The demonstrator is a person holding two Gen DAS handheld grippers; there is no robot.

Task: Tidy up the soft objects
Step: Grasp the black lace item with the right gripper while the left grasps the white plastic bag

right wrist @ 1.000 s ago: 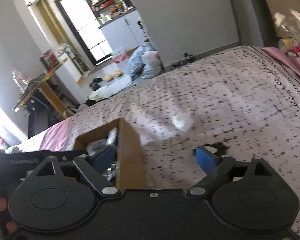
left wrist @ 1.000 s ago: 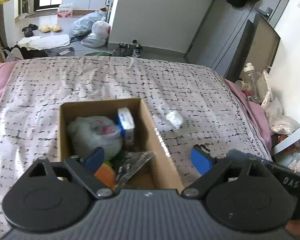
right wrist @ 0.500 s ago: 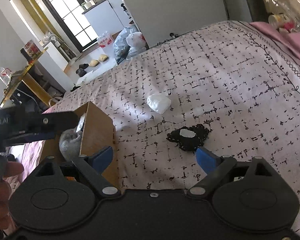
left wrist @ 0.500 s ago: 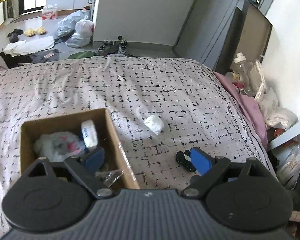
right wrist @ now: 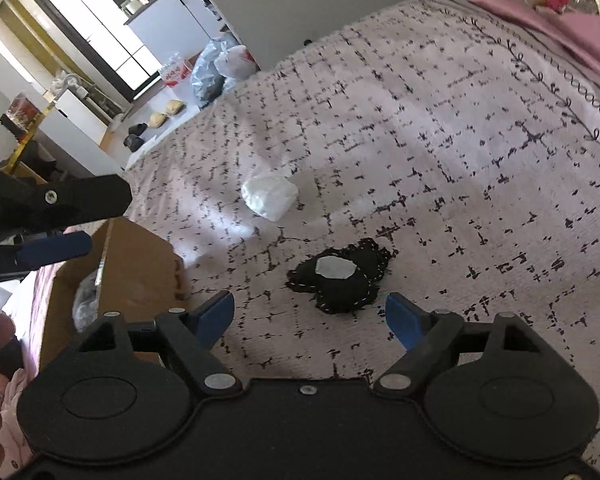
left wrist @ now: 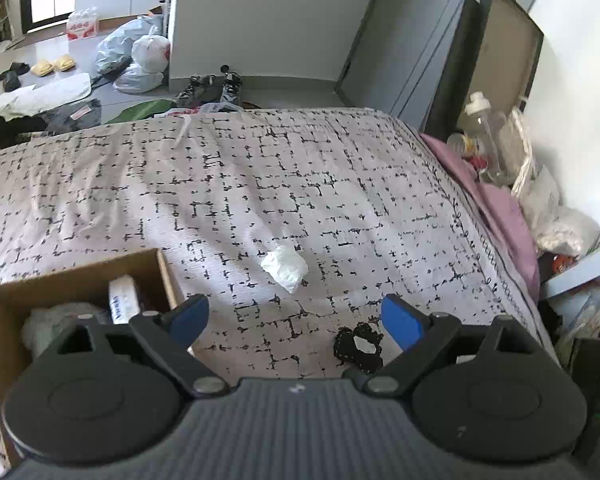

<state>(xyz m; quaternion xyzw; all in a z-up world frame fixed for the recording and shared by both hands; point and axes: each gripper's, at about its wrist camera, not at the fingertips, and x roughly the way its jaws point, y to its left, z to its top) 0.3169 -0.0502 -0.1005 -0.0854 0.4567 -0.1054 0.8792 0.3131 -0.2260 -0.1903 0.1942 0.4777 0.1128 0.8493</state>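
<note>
Black pad (right wrist: 342, 278) lies on bed (right wrist: 460, 140), just ahead of your right gripper (right wrist: 310, 320), centred between its empty, closing jaws. Left gripper (left wrist: 296, 320) spread, empty, farther. Box (right wrist: 136, 264) left.

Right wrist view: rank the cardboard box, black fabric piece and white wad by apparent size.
1. cardboard box, partly cut off
2. black fabric piece
3. white wad, though farther from the camera, so the gap may be exaggerated
</note>
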